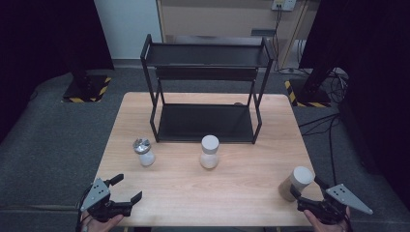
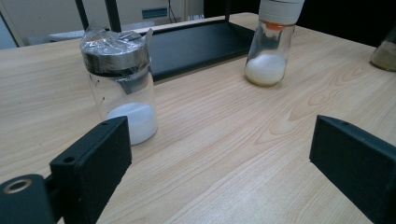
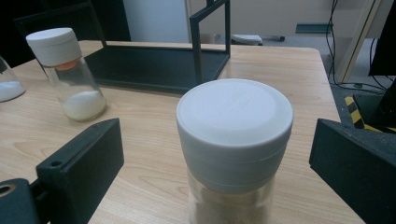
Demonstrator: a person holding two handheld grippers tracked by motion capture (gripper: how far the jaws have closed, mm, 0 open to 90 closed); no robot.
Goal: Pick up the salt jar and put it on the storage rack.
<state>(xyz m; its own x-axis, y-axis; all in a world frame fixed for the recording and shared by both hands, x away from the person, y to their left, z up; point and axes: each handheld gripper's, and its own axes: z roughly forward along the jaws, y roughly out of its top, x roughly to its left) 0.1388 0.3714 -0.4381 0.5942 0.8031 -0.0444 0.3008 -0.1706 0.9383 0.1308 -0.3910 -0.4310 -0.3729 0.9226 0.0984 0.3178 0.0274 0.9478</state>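
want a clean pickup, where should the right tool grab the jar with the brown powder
Grip the jar with the brown powder on its glass body just under the wide white cap, coming level from the near table edge. It stands upright between the right tool's open jaws, and the cap's overhang should stop slipping.

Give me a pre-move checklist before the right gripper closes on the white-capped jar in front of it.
1. Right gripper open: ok, its fingers stand wide apart.
2. Brown-powder jar between those fingers: ok in the right gripper view, with a gap on each side.
3. Jar upright with its white cap on: ok.
4. Left gripper out of the way: ok, open at the table's near left corner, holding nothing.
5. Neighbours clear of the jar: ok, the orange-collared jar and the metal-capped jar stand well apart from it.
6. Shelf rack lower tray free: ok; the upper tray, cannot tell fully.
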